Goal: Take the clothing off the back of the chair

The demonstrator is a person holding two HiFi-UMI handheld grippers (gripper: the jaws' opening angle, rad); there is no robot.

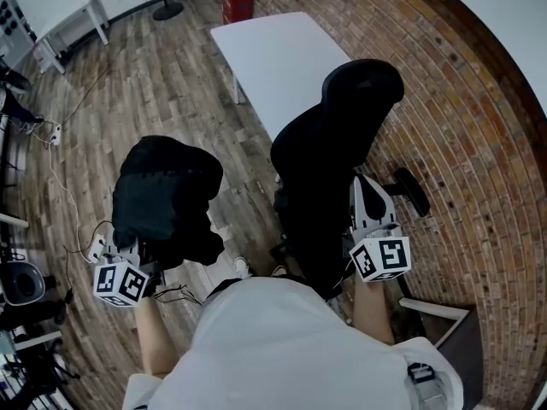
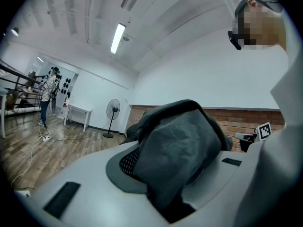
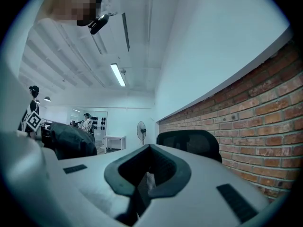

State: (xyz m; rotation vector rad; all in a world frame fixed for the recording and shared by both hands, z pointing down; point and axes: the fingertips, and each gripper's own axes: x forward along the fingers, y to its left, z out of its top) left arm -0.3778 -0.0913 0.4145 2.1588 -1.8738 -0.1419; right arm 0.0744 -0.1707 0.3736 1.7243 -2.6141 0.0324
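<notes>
We hold clothing (image 2: 189, 141) clamped in left gripper (image 2: 165, 176) jaws, bunched over them. Our right gripper (image 3: 149, 174) jaws together, holding nothing; chair (image 3: 189, 143) sits ahead of them.

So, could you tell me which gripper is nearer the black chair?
Right: the right gripper is beside the chair; the left gripper holds the clothing off to its left.

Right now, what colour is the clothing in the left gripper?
Clothing is black; head view shows it best.

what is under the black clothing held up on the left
The clothing, which the left gripper is shut on, hangs over wood floor. A white cable runs beside it. The floor directly beneath is covered.
</notes>
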